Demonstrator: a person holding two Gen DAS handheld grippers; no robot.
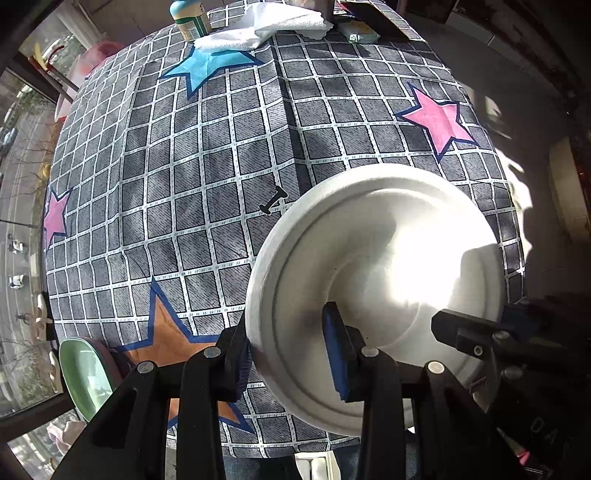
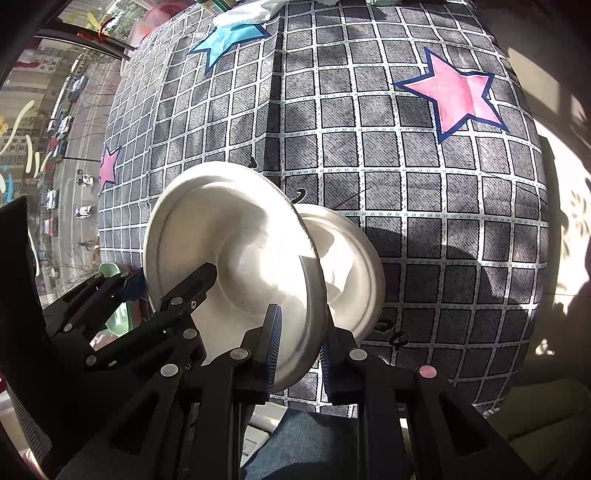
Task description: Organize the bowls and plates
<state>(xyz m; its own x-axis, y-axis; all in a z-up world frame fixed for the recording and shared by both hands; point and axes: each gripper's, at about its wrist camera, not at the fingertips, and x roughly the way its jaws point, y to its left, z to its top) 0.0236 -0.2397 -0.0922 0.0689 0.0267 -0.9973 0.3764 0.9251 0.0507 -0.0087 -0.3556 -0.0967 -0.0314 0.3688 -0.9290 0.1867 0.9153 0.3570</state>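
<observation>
Left gripper (image 1: pixel 291 363) clamped on the near rim of the white plate (image 1: pixel 373 273), held tilted above the tablecloth (image 1: pixel 207 184). Right gripper (image 2: pixel 297 354) clamped on the same plate's opposite rim. Second plate (image 2: pixel 354 266) just behind. Green bowl (image 1: pixel 83 373) at the table's left edge. Jar (image 1: pixel 190 18) and towel (image 1: pixel 266 26) far.

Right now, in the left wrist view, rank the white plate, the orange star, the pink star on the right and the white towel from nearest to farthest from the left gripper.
1. White round plate, between the jaws of the left gripper.
2. Orange star print, just left.
3. Pink star print, mid-table, right.
4. White folded towel, far edge.
</observation>
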